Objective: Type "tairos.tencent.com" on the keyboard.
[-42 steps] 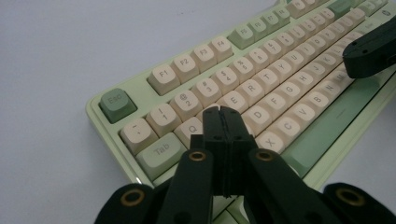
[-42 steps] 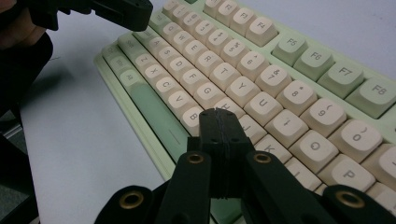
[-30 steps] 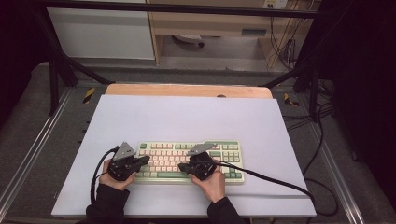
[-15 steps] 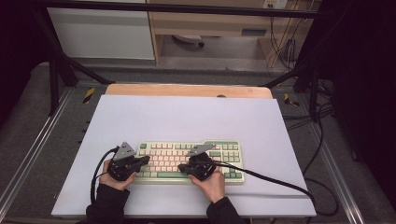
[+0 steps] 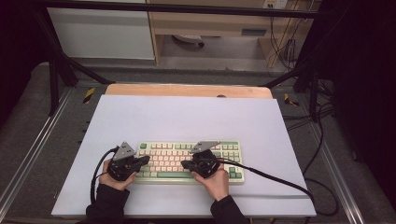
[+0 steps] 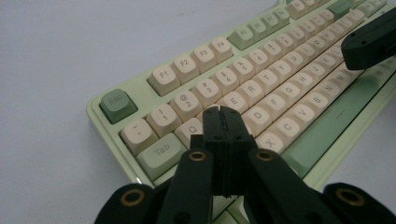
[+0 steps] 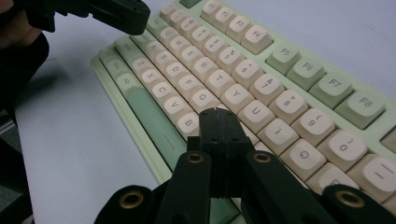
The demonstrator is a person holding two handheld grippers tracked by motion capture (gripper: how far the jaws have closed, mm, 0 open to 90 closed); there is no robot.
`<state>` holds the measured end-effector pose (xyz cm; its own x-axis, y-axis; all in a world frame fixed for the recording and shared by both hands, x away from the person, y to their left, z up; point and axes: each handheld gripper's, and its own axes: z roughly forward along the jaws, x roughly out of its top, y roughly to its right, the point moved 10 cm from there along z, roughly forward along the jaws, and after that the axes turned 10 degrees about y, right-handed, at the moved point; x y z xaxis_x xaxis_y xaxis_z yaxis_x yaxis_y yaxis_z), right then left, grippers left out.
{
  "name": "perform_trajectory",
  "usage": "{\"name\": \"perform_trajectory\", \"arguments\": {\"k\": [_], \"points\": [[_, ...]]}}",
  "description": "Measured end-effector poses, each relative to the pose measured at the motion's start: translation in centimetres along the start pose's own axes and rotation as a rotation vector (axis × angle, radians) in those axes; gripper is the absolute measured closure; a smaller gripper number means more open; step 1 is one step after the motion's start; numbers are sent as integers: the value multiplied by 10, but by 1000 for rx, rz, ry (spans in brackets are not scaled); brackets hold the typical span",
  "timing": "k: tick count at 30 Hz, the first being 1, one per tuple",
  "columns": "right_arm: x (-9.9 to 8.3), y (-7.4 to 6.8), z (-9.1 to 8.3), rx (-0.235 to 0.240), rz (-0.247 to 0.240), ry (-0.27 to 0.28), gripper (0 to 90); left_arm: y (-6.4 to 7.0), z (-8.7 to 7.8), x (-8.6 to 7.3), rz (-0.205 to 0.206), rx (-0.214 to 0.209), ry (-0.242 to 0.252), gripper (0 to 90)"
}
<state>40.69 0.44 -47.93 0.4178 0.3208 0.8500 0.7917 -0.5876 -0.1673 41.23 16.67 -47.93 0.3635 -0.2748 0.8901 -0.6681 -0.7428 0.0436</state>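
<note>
Keyboard (image 5: 187, 160) on table (image 5: 187, 116), near edge partly hidden by left gripper (image 6: 222, 112) and right gripper (image 7: 219, 113), both pressed closed, empty

Keyboard (image 5: 189, 161): smooth plastic, pale green case with a slight sheen, matt cream and sage keycaps (image 6: 211, 88). Left gripper (image 6: 223, 112) and right gripper (image 7: 220, 114): matt black plastic jaws, faintly grainy, set with brass-coloured metal rivets (image 7: 195, 157); the grey plate (image 5: 124, 150) on top looked dull. Table cover (image 5: 187, 116): smooth, matt, pale lavender sheet, with a bare, light wood edge (image 5: 187, 90) at 12 o'clock.
</note>
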Motion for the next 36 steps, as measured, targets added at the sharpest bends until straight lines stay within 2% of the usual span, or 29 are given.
{"name": "perform_trajectory", "arguments": {"k": [9, 20, 29, 31, 36], "points": [[3, 10, -16, -28, -1, 6, 900, 1, 0, 1, -1, -2, 0, 900], [-7, 30, -39, -72, 25, 8, 900, 8, 3, 2, 7, -15, -4, 900], [-15, 44, -56, -102, 42, 10, 900, 19, 6, 6, 11, -36, 1, 900], [-17, 47, -60, -108, 33, 13, 900, 22, 7, 6, 14, -41, -1, 900], [-23, 52, -70, -123, 47, 12, 900, 31, 13, 5, 24, -59, -13, 900]]}}
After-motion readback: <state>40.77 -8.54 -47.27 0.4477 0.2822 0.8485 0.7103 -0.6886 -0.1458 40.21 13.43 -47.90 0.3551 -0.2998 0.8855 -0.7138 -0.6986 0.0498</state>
